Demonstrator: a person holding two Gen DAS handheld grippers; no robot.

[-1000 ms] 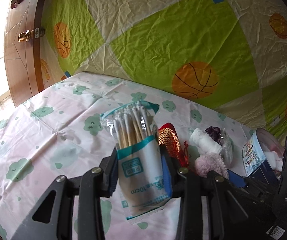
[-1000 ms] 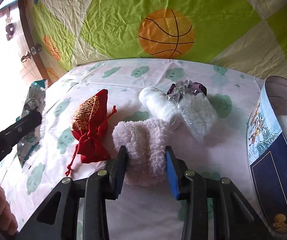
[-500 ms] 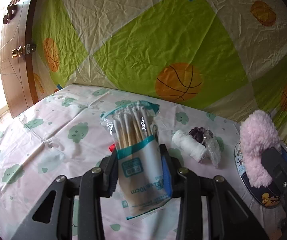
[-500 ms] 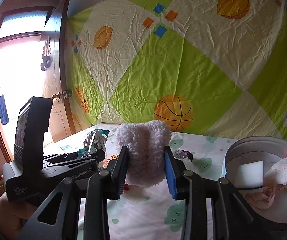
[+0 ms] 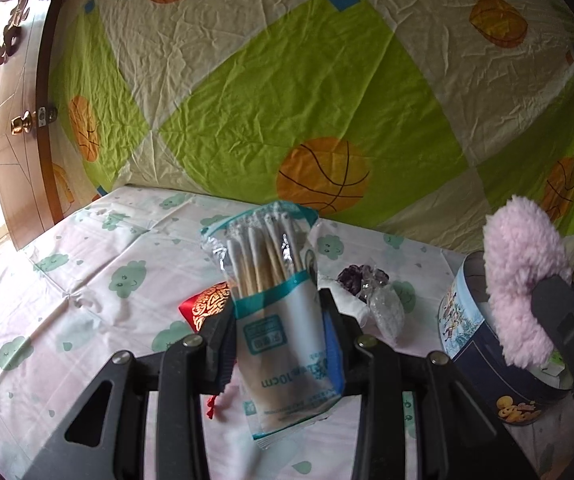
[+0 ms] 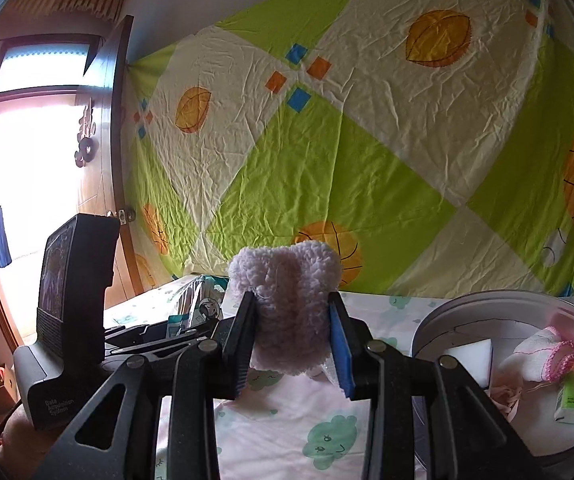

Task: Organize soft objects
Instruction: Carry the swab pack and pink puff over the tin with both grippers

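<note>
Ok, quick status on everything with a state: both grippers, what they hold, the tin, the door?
left gripper: shut on cotton swab pack
cotton swab pack: held upright, lifted
right gripper: shut on fluffy pink piece
fluffy pink piece: held, lifted
round tin: open, partly filled
door: open

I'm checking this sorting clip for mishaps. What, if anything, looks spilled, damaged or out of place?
Nothing stands out. The left gripper holds the cotton swab pack sealed and upright; the right gripper holds the fluffy pink piece beside the round tin. The red pouch lies on the sheet.
</note>
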